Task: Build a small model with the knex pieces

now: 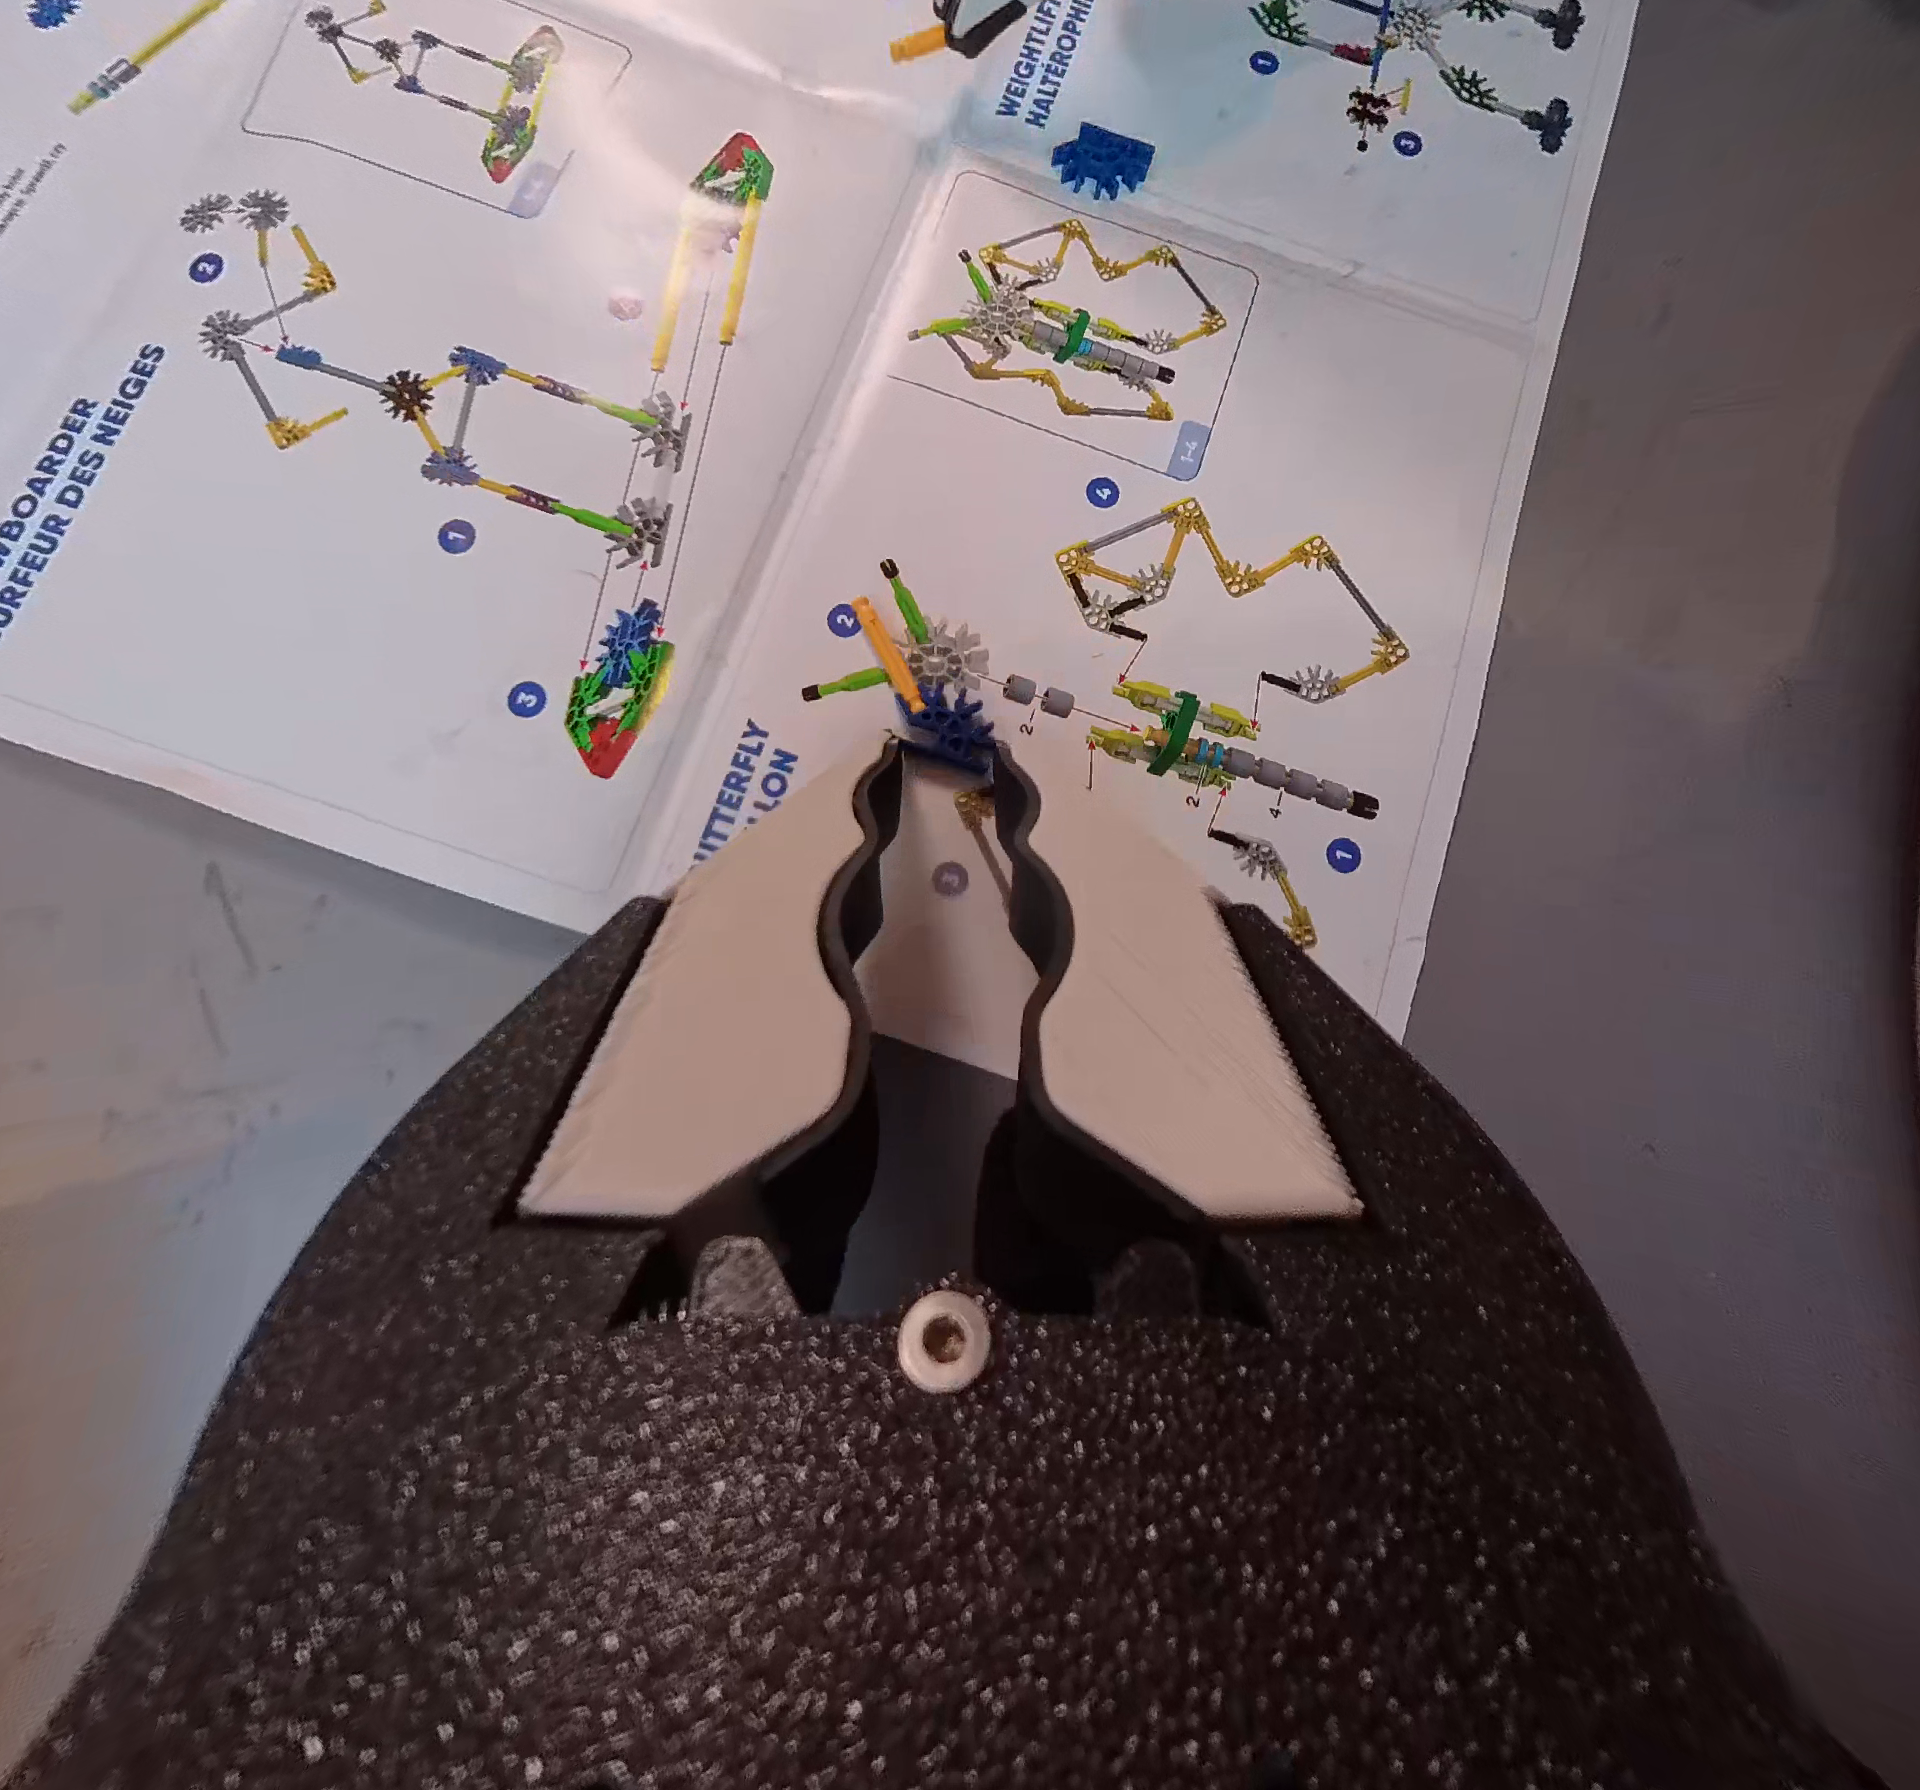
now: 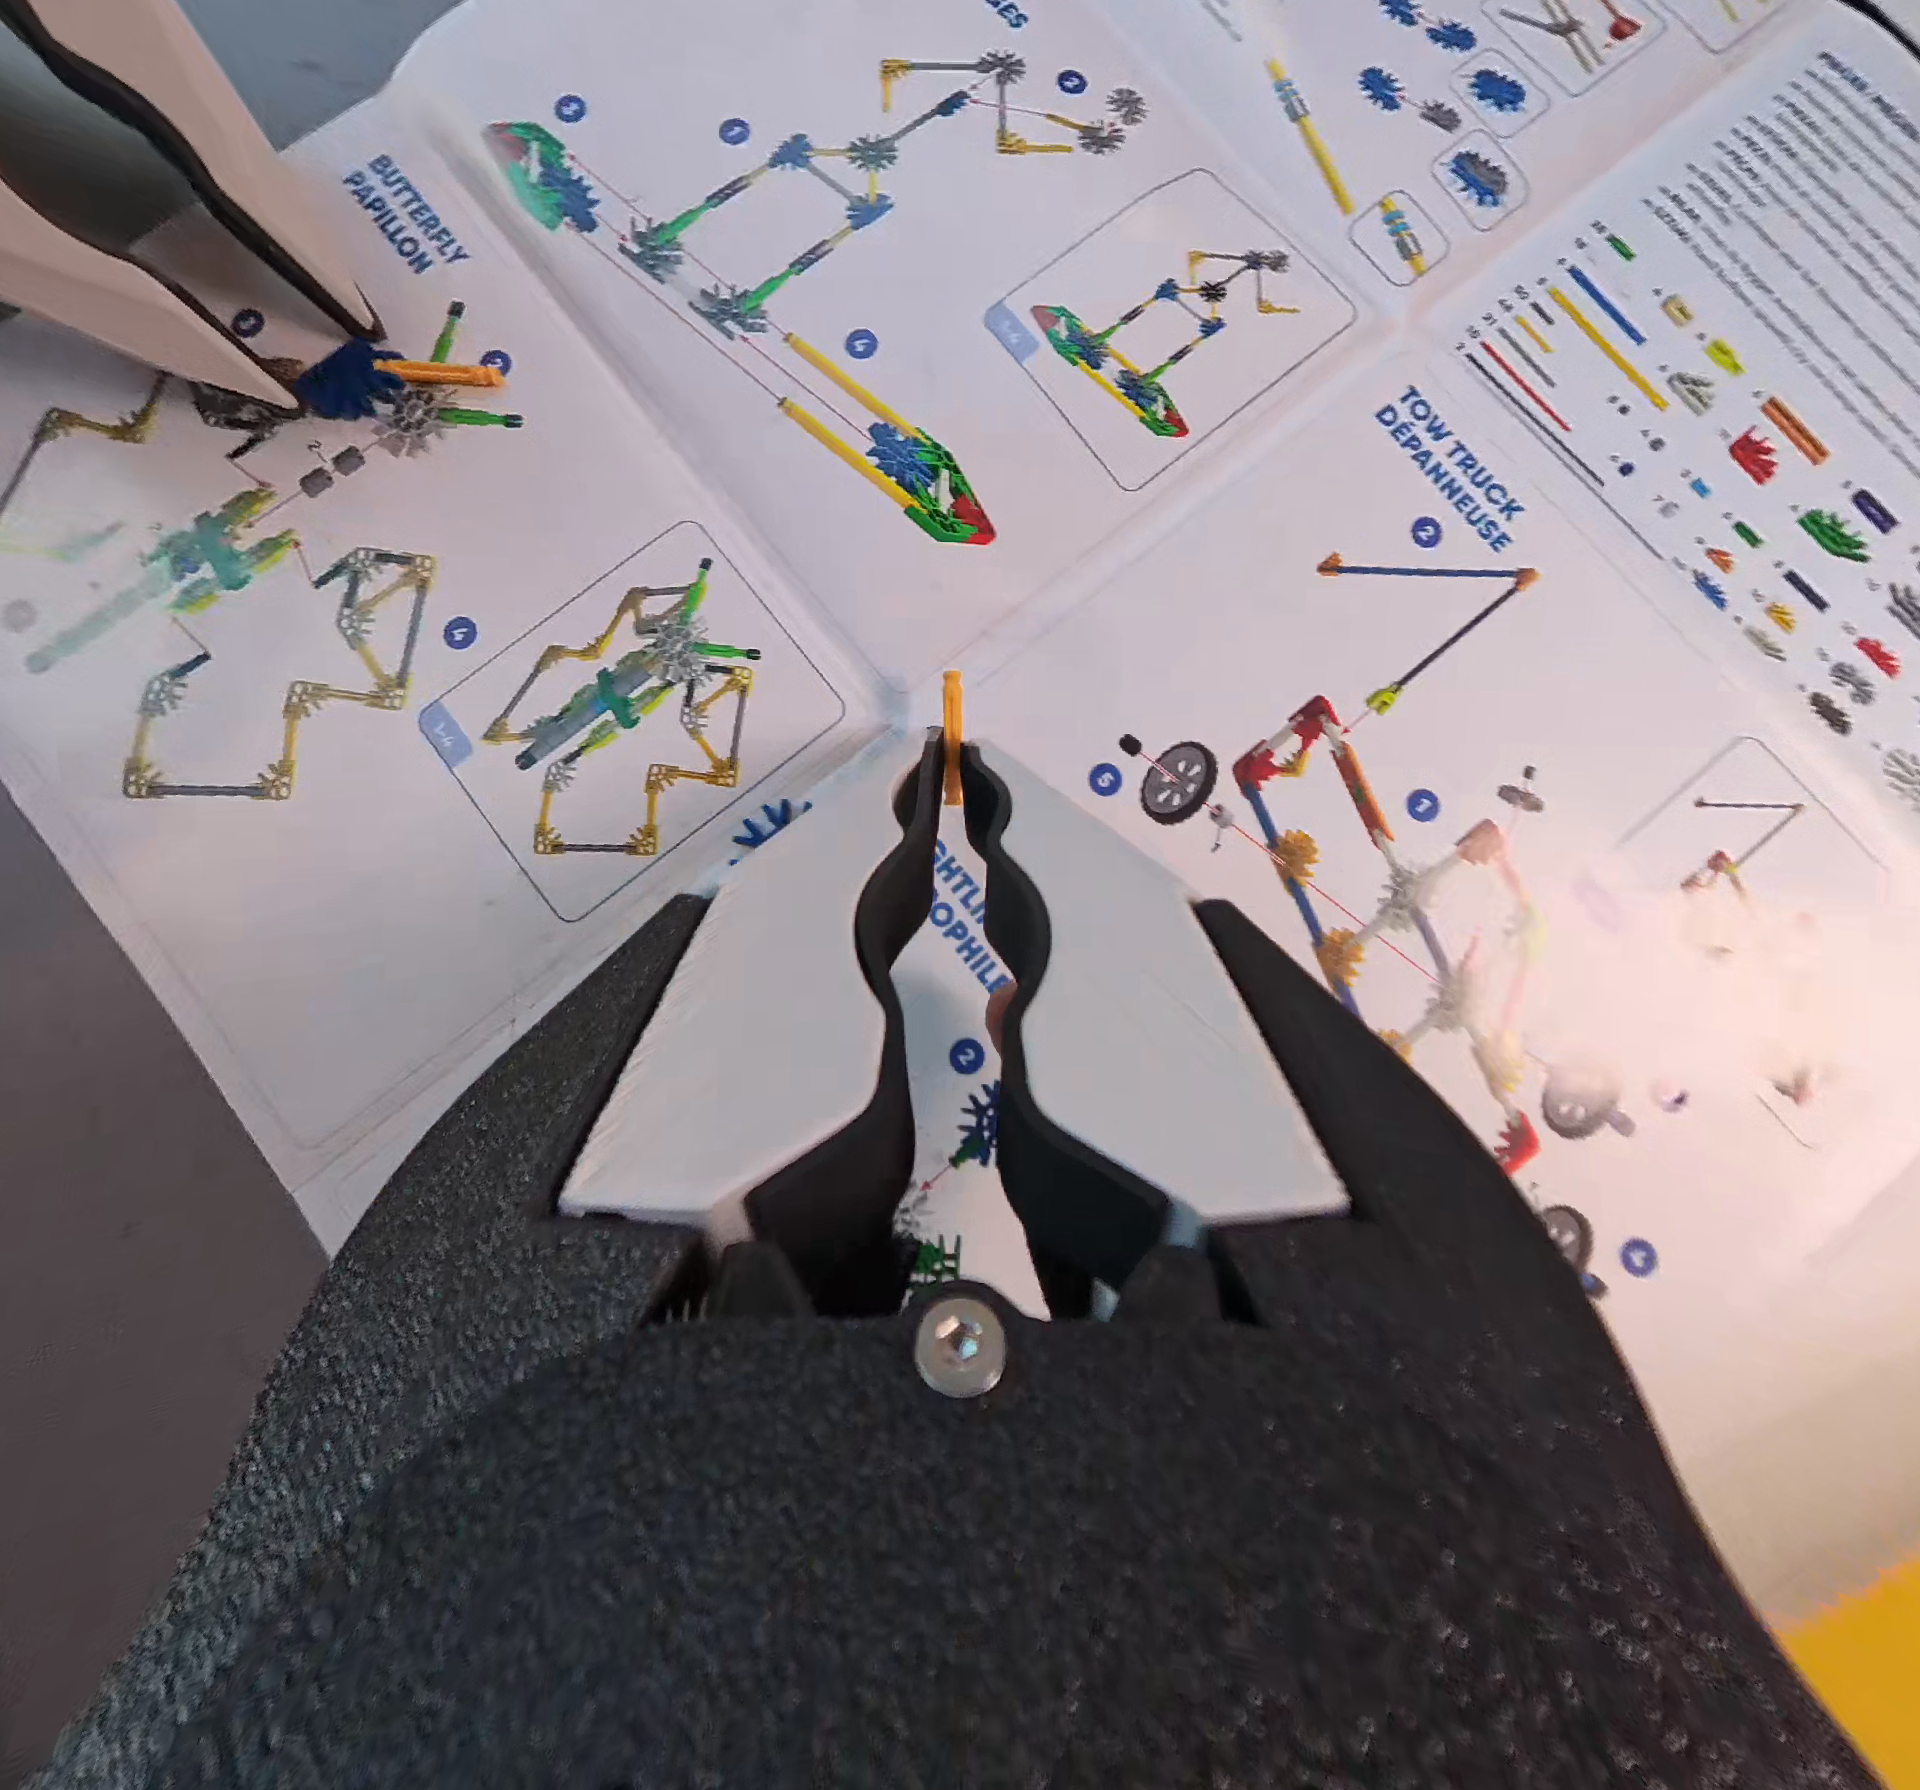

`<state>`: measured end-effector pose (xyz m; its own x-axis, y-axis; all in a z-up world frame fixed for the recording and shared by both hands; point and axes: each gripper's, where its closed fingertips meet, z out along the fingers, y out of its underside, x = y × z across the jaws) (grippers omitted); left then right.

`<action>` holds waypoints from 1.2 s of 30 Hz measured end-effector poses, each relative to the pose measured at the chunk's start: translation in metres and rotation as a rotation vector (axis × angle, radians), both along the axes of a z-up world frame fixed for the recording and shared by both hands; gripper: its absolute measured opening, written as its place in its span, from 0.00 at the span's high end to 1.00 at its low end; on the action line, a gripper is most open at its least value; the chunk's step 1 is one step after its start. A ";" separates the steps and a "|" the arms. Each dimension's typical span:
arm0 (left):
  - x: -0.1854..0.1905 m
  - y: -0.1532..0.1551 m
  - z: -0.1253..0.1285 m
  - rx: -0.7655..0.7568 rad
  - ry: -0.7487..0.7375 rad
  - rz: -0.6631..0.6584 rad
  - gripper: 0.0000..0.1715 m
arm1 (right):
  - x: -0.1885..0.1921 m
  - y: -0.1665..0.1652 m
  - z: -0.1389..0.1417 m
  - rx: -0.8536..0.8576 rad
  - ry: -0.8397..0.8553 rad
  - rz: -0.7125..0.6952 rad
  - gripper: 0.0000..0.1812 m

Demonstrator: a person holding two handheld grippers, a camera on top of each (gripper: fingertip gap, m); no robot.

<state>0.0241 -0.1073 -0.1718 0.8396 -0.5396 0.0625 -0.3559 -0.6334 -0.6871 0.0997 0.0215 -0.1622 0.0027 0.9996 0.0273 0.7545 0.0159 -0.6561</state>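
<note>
My left gripper (image 1: pixel 943 753) is shut on a blue snowflake-shaped connector (image 1: pixel 948 717), pinched at its near edge. A short orange rod (image 1: pixel 888 651) is plugged into that connector and points up and left over the instruction sheet (image 1: pixel 520 597). The right wrist view shows the same grasp at upper left: the left gripper (image 2: pixel 312 379), the blue connector (image 2: pixel 343 379) and the orange rod (image 2: pixel 442 374). My right gripper (image 2: pixel 948 753) is shut on another short orange rod (image 2: pixel 951 732), which sticks out past the fingertips. In the left wrist view the right gripper (image 1: pixel 966 26) holds that rod (image 1: pixel 914 41) at the top.
A loose blue connector (image 1: pixel 1103 159) lies on the sheet near the right gripper, and its edge shows in the right wrist view (image 2: pixel 769 821). The printed sheet (image 2: pixel 935 390) covers most of the grey table (image 1: pixel 156 1013). A yellow surface (image 2: pixel 1849 1678) is at lower right. There is about 15 cm between the tips of the two grippers.
</note>
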 end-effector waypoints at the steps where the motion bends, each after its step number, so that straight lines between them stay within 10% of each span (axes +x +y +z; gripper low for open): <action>1: -0.001 -0.001 0.001 0.007 -0.005 -0.005 0.90 | -0.002 -0.003 0.000 0.001 0.008 0.008 1.00; 11: 0.011 0.020 0.032 0.151 -0.139 0.031 0.86 | 0.002 -0.042 0.011 -0.097 0.072 0.198 0.99; 26: 0.077 0.035 0.017 0.142 -0.030 -0.298 0.98 | -0.004 -0.092 0.012 -0.083 0.139 0.383 0.99; 36: 0.039 0.032 0.024 0.181 -0.113 -0.215 0.99 | 0.025 -0.029 -0.002 0.004 -0.020 0.266 0.84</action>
<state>0.0629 -0.0757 -0.1477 0.6979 -0.7153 0.0358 -0.3832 -0.4152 -0.8251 0.1242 -0.0077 -0.1647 -0.2603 0.9651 0.0285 0.7362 0.2175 -0.6408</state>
